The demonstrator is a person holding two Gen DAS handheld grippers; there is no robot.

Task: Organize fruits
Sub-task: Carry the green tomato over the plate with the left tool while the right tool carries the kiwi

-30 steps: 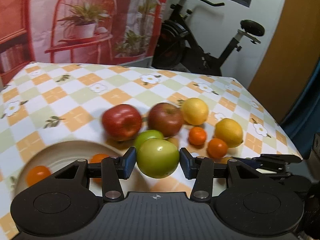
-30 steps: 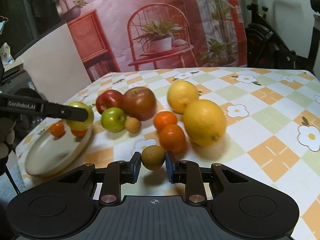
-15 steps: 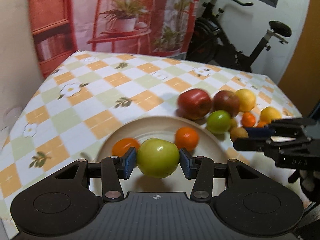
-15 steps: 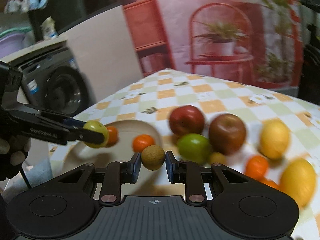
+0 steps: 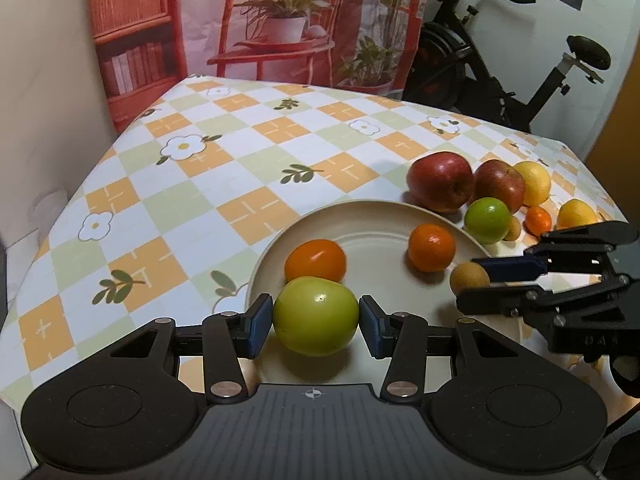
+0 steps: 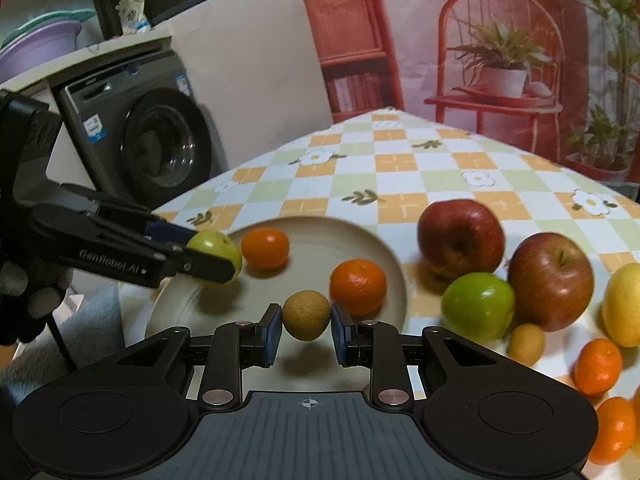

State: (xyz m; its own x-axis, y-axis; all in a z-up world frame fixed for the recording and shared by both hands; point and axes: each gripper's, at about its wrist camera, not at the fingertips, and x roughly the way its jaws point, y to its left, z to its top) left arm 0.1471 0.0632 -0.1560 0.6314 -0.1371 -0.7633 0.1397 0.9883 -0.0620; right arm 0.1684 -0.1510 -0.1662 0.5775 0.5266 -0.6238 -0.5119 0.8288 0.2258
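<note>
Plate (image 5: 280, 248) near rim behind hand-held gripper (image 5: 316, 322)

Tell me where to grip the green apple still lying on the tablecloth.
Probably grip the round green apple across its widest middle, coming from above: a red apple behind and a small brown fruit in front crowd its sides.

Lit warmly and evenly, indoor, light apparently from above. Soft shadow under the green fruit (image 5: 316, 321) on the plate (image 5: 372, 216), another beneath the small brown fruit (image 6: 306, 315). Small highlights on the oranges (image 5: 431, 247). Strong fisheye bending toward 3 and 9 o'clock, dark corners. Left view sharp; right view slightly smeared around the red apples (image 6: 460, 236) and toward 4 o'clock.
</note>
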